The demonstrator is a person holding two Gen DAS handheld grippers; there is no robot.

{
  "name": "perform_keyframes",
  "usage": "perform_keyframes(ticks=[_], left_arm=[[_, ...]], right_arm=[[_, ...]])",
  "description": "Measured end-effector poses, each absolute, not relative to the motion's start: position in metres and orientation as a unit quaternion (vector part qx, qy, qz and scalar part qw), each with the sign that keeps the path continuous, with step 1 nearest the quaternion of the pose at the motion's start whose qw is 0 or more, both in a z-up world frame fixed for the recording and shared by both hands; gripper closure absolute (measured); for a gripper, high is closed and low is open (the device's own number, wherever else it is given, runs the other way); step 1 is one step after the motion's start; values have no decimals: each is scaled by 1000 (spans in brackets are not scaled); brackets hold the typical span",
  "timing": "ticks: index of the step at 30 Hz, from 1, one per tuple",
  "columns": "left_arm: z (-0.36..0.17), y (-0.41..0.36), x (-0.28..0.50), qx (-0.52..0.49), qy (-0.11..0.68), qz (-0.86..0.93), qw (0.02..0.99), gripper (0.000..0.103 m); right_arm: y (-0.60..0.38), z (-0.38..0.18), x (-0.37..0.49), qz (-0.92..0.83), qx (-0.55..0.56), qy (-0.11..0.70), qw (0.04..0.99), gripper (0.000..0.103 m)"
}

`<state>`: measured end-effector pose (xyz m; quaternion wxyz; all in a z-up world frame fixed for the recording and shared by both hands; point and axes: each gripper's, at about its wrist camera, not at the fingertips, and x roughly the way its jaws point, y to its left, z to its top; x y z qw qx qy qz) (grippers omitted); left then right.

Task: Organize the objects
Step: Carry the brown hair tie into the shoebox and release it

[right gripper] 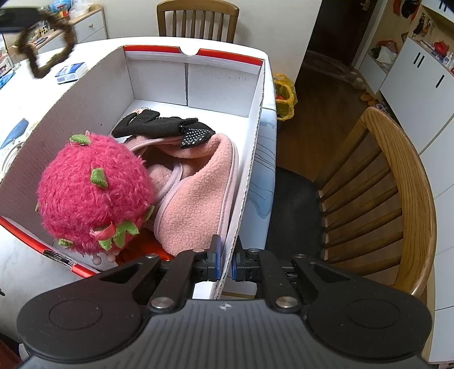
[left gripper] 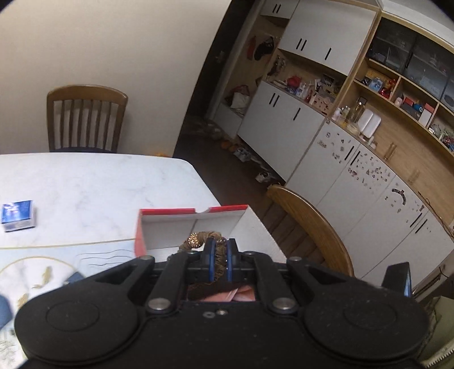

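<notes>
A white cardboard box (right gripper: 159,71) with a red rim (left gripper: 167,211) stands on the marble table. Inside lie a pink dragon-fruit plush (right gripper: 93,193), a pink fleece item (right gripper: 198,193) and a black glove (right gripper: 159,125). My left gripper (left gripper: 220,249) is shut on a brown hair scrunchie (left gripper: 195,239) with gold beads, just short of the box. In the right wrist view the scrunchie (right gripper: 69,37) hangs as a loop from the left gripper (right gripper: 35,15), above the table left of the box. My right gripper (right gripper: 226,255) is shut on the box's near right wall (right gripper: 249,159).
A small blue packet (left gripper: 18,214) (right gripper: 69,72) lies on the table left of the box. One wooden chair (right gripper: 397,184) stands at the table's right side, another (left gripper: 85,116) at the far end. White cabinets (left gripper: 283,125) line the right wall; a yellow bag (right gripper: 285,96) sits on the floor.
</notes>
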<state>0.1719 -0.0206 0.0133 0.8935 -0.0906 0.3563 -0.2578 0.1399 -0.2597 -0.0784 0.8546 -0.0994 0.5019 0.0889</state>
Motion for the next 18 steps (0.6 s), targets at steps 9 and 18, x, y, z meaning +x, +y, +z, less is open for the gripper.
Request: perform_keyframes(ticks=[9, 18], left_arm=[[-27, -59, 200, -40, 389, -234, 890, 98], [-66, -76, 212, 14, 441, -209, 873, 98]], right_arm=[[-261, -78, 140, 95, -101, 501, 854, 96], [-261, -78, 139, 101, -103, 500, 854, 96]])
